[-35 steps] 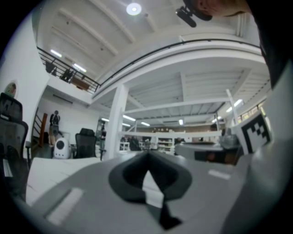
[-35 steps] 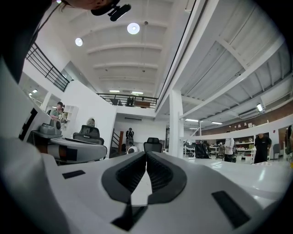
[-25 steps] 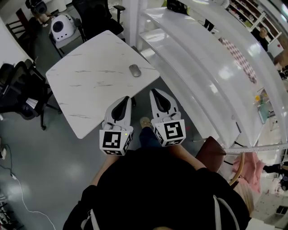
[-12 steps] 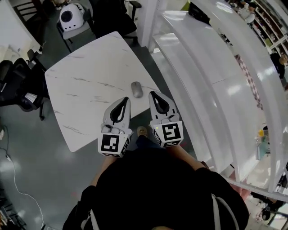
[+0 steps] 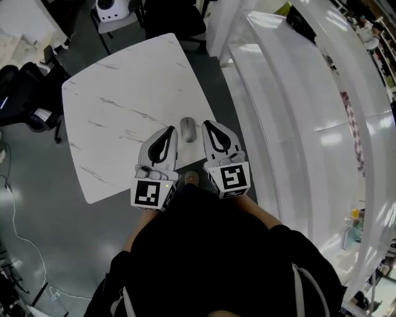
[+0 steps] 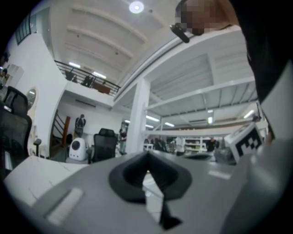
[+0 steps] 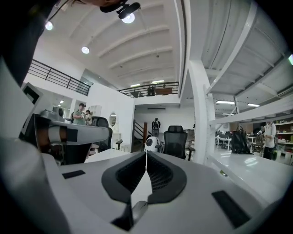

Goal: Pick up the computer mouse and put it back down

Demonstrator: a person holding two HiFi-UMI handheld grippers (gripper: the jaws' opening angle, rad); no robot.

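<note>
The grey computer mouse lies near the near right edge of the white marble table. My left gripper hovers just left of the mouse and my right gripper just right of it, so the mouse sits between the two tips. Neither touches it. In the left gripper view the left gripper has its jaws closed tip to tip with nothing held. The right gripper likewise shows its dark pads meeting and empty.
Black office chairs stand left of the table, and another chair beyond it beside a white pod-shaped unit. Long white shelving runs along the right. A shoe shows on the grey floor at the table's near edge.
Both grippers have moved forward over the table's near edge. The mouse, earlier well ahead of the tips, now lies between them. Both stay shut.
</note>
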